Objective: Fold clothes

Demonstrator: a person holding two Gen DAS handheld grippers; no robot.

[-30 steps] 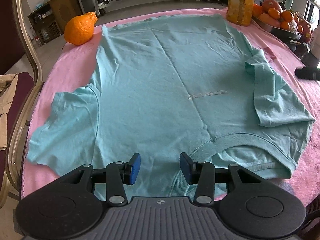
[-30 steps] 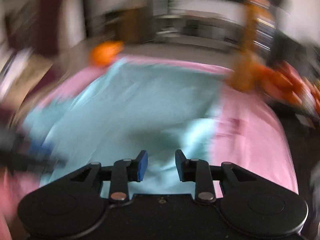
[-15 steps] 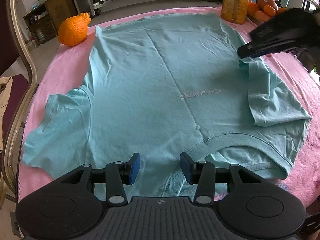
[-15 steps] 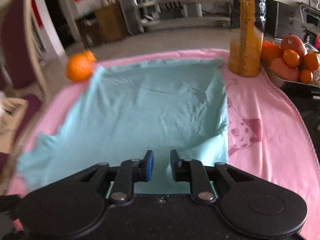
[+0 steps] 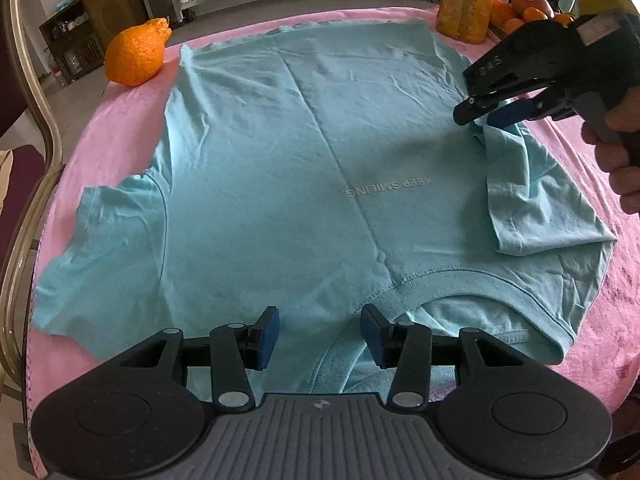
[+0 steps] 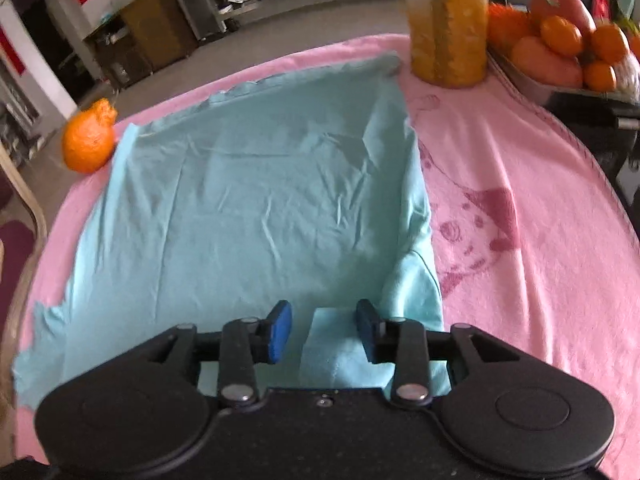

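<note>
A teal T-shirt lies flat on the pink towel, its collar nearest me. Its right sleeve is folded inward over the body; the left sleeve lies spread out. My left gripper hovers open over the shoulder just left of the collar, with nothing between its fingers. My right gripper, held by a hand, sits at the far tip of the folded sleeve. In the right wrist view that gripper is open, and a fold of sleeve cloth lies between its fingers.
A bumpy orange fruit sits by the shirt's far left hem corner. At the far right corner a tall yellow jar stands beside a tray of oranges. A chair frame borders the table's left edge.
My right gripper came in from the right to the folded sleeve's tip. Its fingers narrowed half a second ago and now stand wider apart. My left gripper has drifted slightly over the collar.
</note>
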